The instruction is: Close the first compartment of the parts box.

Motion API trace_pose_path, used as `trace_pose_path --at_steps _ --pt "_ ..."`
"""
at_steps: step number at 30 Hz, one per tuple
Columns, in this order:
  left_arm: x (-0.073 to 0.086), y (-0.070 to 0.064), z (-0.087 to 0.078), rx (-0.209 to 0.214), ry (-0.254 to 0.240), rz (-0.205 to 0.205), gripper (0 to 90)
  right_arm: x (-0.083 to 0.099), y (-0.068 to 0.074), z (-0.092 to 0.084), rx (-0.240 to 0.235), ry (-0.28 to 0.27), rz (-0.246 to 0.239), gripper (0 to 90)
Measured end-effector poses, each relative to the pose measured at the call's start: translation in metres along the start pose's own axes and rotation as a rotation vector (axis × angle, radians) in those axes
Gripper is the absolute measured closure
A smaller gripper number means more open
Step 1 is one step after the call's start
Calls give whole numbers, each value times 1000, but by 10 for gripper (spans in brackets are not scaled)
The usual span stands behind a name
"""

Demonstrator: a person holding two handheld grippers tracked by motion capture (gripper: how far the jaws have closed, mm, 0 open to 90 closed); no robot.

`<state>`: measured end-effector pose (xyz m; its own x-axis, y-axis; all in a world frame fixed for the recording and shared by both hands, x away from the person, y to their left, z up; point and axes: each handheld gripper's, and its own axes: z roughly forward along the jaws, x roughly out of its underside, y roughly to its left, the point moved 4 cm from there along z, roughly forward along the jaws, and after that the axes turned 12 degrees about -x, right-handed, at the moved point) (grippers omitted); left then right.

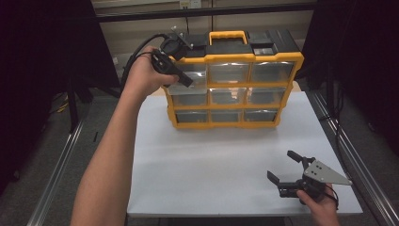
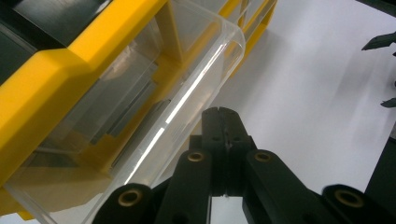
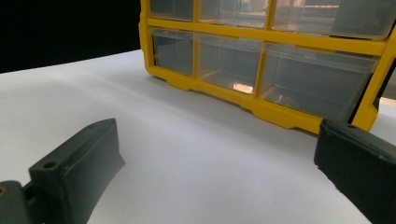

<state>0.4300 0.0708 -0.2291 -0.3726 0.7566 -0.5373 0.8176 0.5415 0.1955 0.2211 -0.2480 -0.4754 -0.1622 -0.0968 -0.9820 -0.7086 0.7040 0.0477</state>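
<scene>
Clenched left gripper (image 2: 225,122) beside the clear top-left drawer (image 2: 140,116); pushing could topple the yellow organizer (image 1: 234,84). Right gripper (image 1: 285,167) gapes idle.

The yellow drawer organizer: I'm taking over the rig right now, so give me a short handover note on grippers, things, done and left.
Left gripper: jaws shut with nothing between them, raised at the organizer's top-left drawer.
Right gripper: open, empty, low over the white table at the near right corner.
Yellow drawer organizer: upright at the table's far side, nine clear drawers.
Done: the top-left drawer looks pulled partly out.
Left: probably finish with that drawer; whether it holds anything I cannot tell.
</scene>
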Motion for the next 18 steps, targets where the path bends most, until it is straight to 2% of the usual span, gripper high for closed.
trace_pose_path --at_steps 6,18 --pt "-1 2 0 4 -2 11 900 0 0 0 0 0 0 0" --pt "-2 4 2 -4 -9 -6 900 0 0 0 -1 1 1 0"
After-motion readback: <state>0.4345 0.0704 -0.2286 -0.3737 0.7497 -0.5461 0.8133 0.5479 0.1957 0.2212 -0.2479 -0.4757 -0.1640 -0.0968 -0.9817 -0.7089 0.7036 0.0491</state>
